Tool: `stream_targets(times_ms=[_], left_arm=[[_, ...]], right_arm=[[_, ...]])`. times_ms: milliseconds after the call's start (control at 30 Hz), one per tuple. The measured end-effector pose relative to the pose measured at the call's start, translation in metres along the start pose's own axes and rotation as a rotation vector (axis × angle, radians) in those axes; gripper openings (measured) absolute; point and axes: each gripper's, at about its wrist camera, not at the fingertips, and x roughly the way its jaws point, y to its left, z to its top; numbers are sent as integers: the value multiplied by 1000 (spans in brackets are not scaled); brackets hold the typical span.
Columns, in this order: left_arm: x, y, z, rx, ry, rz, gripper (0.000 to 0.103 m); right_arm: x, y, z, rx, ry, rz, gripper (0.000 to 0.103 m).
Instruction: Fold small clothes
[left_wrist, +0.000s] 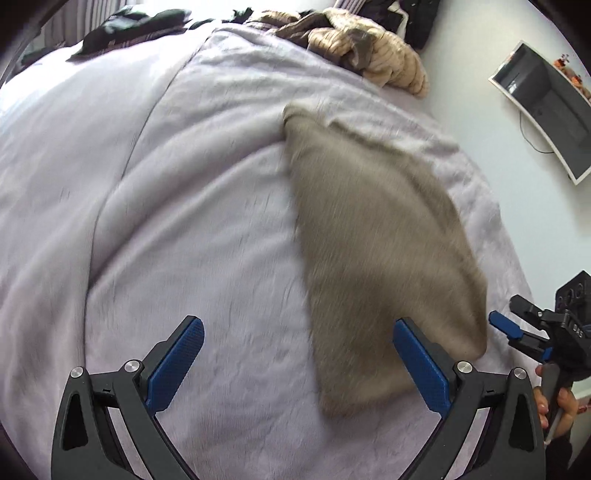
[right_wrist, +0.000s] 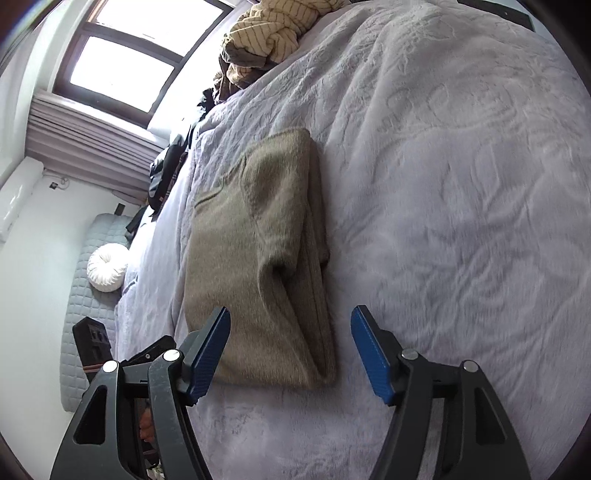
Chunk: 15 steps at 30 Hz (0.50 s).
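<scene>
On the blanket (right_wrist: 461, 184) — one folded garment (right_wrist: 258, 258), two grippers, jaws spread, holding nothing.

The garment (left_wrist: 376, 240) is smeared by motion blur in the left wrist view, so its weave and seams cannot be read there. The left gripper's right finger (left_wrist: 421, 365) covers part of its near edge. The right gripper (left_wrist: 517, 330) is cut by the frame's right edge; its jaw state cannot be told there. The clothes pile (right_wrist: 269, 33) runs off the top edge. The dark clothes (right_wrist: 166, 173) by the window are too small to identify.
</scene>
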Motion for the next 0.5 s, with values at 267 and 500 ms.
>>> stream_targets(times_ms=[267,500], left_arm=[[33,-9,49,-16,14,-123,103],[83,-17,65,-11,108,-211,103]], right_arm=[[35,-17,44,64,62,78,72],[68,-19,67,33,134,103,72]])
